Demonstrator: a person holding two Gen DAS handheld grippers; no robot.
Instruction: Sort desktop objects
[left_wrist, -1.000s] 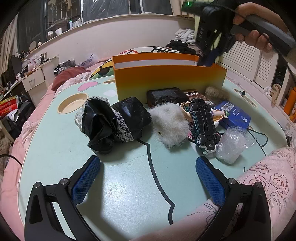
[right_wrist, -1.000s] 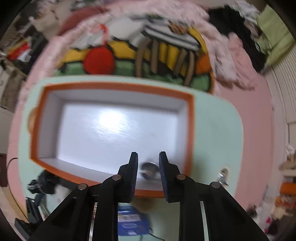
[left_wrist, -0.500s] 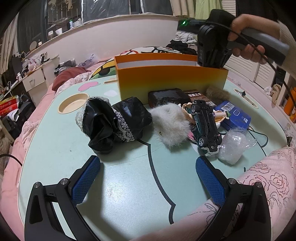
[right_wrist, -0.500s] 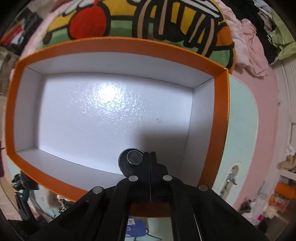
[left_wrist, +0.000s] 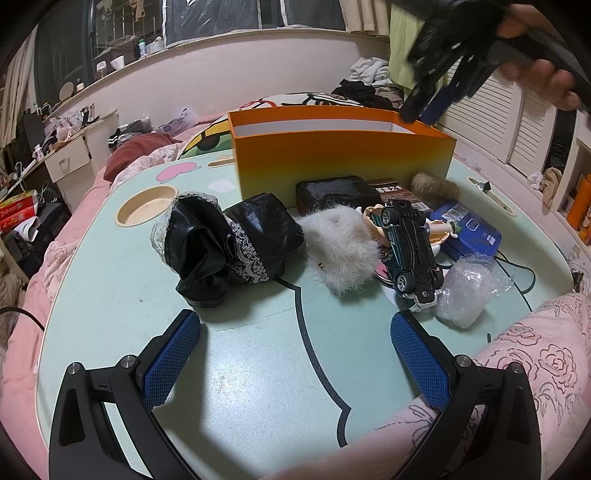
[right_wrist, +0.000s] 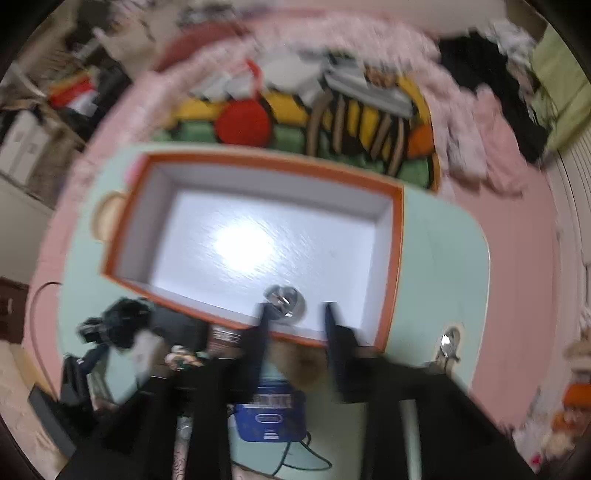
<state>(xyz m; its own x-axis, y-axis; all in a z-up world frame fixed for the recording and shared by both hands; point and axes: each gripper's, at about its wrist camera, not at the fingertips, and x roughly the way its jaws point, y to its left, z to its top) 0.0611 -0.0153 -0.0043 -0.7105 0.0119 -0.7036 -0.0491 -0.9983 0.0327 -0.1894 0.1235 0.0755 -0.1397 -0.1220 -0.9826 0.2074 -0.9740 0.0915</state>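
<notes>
Right wrist view: hovering right gripper (right_wrist: 295, 314) blurred, jaws apart and holding nothing, above small round silvery metal object (right_wrist: 284, 300) lying inside orange cardboard box (right_wrist: 395, 236); likely drop step finishing, next reaching toward table clutter; left gripper (left_wrist: 295, 354) idling wide open, empty.

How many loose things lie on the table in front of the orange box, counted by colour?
Black: 3, lace-trimmed bag, pouch, toy car
White or clear: 2, fluffy piece, plastic wrap
Blue: 1, packet
Brown: 2, fur ball, printed pack
Total: 8
</notes>
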